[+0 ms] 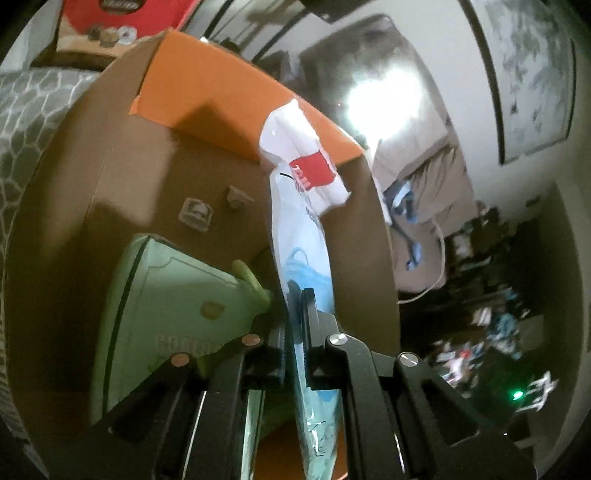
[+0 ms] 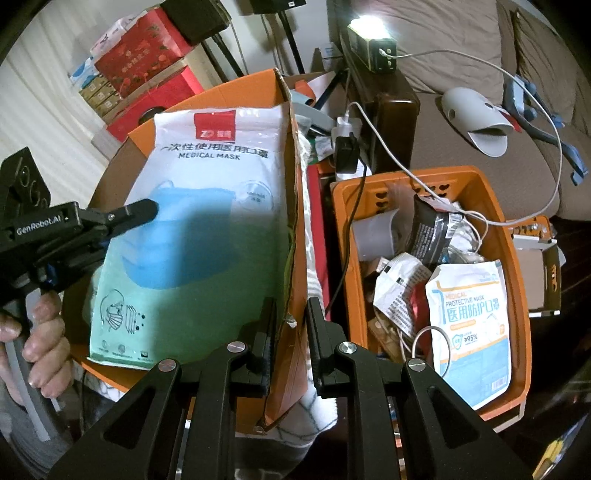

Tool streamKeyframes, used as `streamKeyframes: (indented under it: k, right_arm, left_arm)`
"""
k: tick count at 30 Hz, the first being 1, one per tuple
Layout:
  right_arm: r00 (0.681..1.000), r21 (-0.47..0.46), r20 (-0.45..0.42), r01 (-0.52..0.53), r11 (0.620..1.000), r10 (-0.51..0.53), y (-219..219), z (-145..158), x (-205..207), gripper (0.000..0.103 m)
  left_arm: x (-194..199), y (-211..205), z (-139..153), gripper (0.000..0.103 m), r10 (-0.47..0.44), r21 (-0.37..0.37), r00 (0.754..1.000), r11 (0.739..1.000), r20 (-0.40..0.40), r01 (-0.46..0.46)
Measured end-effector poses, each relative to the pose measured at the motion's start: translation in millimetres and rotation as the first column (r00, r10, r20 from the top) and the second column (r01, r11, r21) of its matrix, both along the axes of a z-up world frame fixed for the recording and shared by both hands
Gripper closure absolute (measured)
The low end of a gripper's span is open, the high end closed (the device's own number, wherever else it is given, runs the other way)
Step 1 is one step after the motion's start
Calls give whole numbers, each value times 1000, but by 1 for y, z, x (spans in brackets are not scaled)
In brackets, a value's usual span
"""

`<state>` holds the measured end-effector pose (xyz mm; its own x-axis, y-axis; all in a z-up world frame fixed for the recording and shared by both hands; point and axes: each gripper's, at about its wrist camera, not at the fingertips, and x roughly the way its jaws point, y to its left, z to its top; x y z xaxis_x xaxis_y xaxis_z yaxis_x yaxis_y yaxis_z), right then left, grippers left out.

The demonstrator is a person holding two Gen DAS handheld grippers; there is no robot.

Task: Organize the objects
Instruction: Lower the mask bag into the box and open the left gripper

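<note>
Right wrist view shows a cluttered living-room corner: a brown sofa (image 2: 461,48) fills the upper right of the frame, with a grey slipper (image 2: 476,118) and a white cable (image 2: 480,218) lying on it, and a bright lamp (image 2: 369,26) shines at the top centre. Red gift boxes (image 2: 144,55) are stacked at the upper left. Two containers stand side by side: an orange-lined cardboard box (image 2: 291,206) left of centre and an orange plastic basket (image 2: 517,280) on the right, the basket crammed with crumpled packets, among them one blue-and-white protective mask pack (image 2: 476,332).

One medical mask packet (image 2: 207,236) lies inside the cardboard box, its red label toward the top of the frame. The left gripper (image 2: 147,210) enters from the left edge, a person's hand (image 2: 33,332) around its handle, and its closed fingers pinch the packet at the printed blue mask. The right gripper (image 2: 291,325) sits at the bottom centre, its jaws straddling the box's torn right wall and narrowed onto it.

Left wrist view looks into the same box (image 1: 207,96): the packet (image 1: 303,236) rises edge-on from between the left gripper's (image 1: 295,314) clamped fingers, in the middle of the frame, with a pale green box (image 1: 162,302) low on the left inside the carton. A grey patterned blanket (image 1: 33,122) shows at the left edge.
</note>
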<state>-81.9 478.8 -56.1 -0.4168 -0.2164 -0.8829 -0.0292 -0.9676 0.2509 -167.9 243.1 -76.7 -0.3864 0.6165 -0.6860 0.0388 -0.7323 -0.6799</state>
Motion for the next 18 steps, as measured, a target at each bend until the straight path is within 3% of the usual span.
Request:
streamKeyframes:
  k: [4, 6, 8, 10, 12, 18]
  right_arm:
    - [1000, -5, -1, 2, 1000, -2, 1, 1, 0, 87]
    - [1000, -5, -5, 5, 1000, -5, 1, 2, 0, 86]
    - [1000, 0, -12, 9, 1000, -9, 1, 4, 2, 85]
    - [1000, 4, -26, 13, 1000, -13, 1, 8, 3, 85]
    - [999, 4, -37, 21, 1000, -21, 2, 12, 5, 85]
    - [995, 25, -97, 38, 999, -35, -1, 31, 16, 77]
  left_arm:
    - [4, 3, 8, 90, -46, -39, 999, 998, -11, 46]
    - [9, 1, 14, 79, -66, -39, 998, 997, -16, 66]
    - [15, 0, 23, 74, -84, -61, 996, 995, -31, 82]
    - [19, 3, 36, 62, -113, -94, 992, 990, -52, 108]
    - [28, 0, 48, 38, -104, -127, 992, 987, -76, 94]
    - [49, -12, 76, 20, -145, -212, 981, 970, -132, 115]
